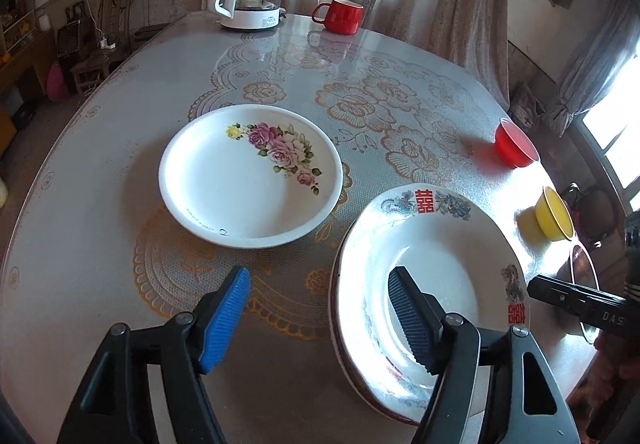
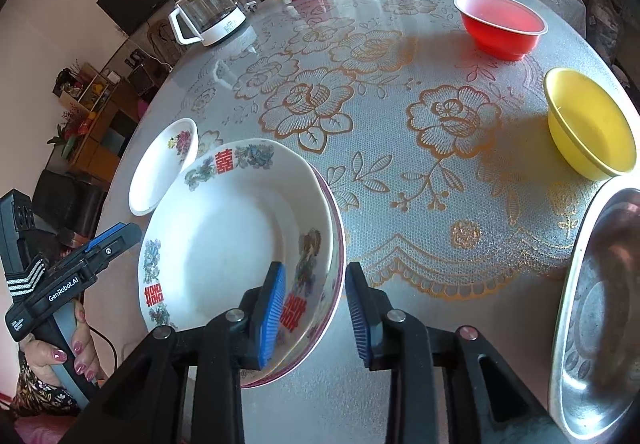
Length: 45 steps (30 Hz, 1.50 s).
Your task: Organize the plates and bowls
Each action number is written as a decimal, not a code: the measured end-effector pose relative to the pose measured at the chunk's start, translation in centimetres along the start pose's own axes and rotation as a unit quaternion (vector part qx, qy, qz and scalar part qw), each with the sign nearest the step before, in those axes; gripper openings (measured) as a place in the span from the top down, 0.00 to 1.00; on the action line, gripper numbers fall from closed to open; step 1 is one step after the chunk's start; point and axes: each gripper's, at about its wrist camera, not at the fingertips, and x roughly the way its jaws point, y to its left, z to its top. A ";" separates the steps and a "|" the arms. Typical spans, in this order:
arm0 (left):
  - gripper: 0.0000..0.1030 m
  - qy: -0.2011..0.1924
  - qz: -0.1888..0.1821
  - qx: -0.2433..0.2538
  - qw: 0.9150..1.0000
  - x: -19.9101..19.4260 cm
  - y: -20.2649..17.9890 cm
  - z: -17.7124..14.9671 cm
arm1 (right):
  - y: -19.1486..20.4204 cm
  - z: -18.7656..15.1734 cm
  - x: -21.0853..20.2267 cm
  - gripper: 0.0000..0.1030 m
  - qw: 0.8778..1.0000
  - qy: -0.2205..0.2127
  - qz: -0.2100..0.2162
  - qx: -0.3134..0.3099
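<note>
our right gripper (image 2: pixel 316 314) is spread, its two blue pads straddling the near rim of the double-happiness plate (image 2: pixel 224 244), not pinching it as far as we can tell. our left gripper (image 1: pixel 320 320) is spread wide too, one pad over that plate's bowl and the other over bare table (image 1: pixel 100 204), holding nothing. under this plate we see a second, darker rim, so we judge one stacking is done. left to gather: the rose plate (image 1: pixel 248 180) lying alone just beside, the red bowl (image 2: pixel 502 24) and yellow bowl (image 2: pixel 588 124) well apart across the cloth, and the steel dish (image 2: pixel 600 324) at the right edge. we cannot tell how many plates sit in the stack, and the steel dish is cut off by the frame.
</note>
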 end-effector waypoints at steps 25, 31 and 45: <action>0.10 0.007 0.135 -0.111 0.985 -0.3 8.1 2.6 | 8.1 5.6 2.3 0.61 0.993 -0.002 -0.011 -0.118; 0.10 0.017 0.135 -0.109 0.985 0.7 8.6 3.4 | 10.6 7.0 3.9 0.61 0.990 0.010 -0.009 -0.141; 0.10 0.029 0.093 -0.122 0.988 2.9 10.2 4.7 | 14.4 10.7 8.5 0.61 0.987 0.046 0.003 -0.154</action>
